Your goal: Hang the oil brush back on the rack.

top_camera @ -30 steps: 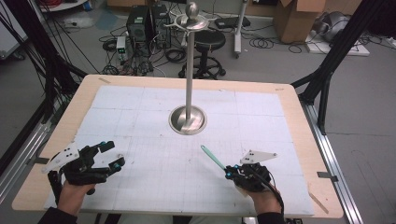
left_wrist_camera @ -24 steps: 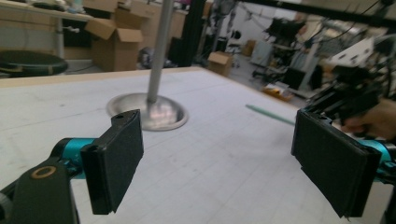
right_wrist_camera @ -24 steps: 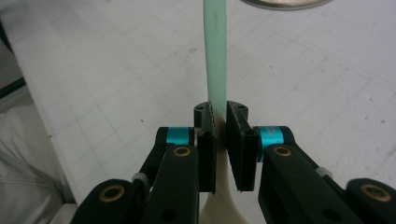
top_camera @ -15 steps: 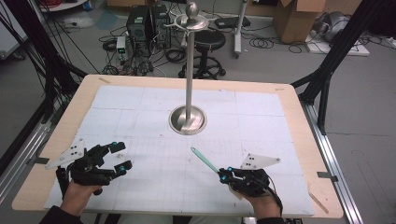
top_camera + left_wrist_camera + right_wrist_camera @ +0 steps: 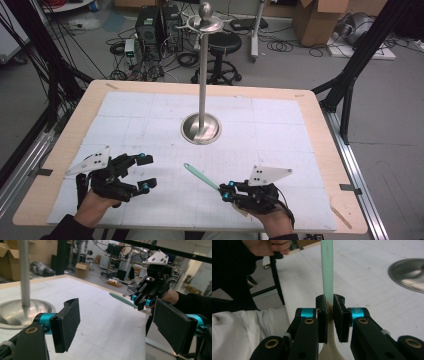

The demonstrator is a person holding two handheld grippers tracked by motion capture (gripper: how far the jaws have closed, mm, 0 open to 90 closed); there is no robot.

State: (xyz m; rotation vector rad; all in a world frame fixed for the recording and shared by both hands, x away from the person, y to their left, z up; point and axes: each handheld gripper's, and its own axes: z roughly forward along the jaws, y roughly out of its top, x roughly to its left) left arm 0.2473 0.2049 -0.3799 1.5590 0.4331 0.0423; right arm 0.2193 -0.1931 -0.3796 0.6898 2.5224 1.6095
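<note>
Right tongs (image 5: 226,190) pinching slim teal spatula (image 5: 200,175) near handle; looks light, slightly flexible, smooth; grip mid-shaft. Left tongs (image 5: 145,172) spread, empty

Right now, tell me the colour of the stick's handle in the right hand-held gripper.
Pale teal handle; clearest in the right gripper view.

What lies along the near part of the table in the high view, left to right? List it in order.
Left gripper, open → green spatula, slanting up off the table → right gripper, shut on the spatula's handle.
</note>
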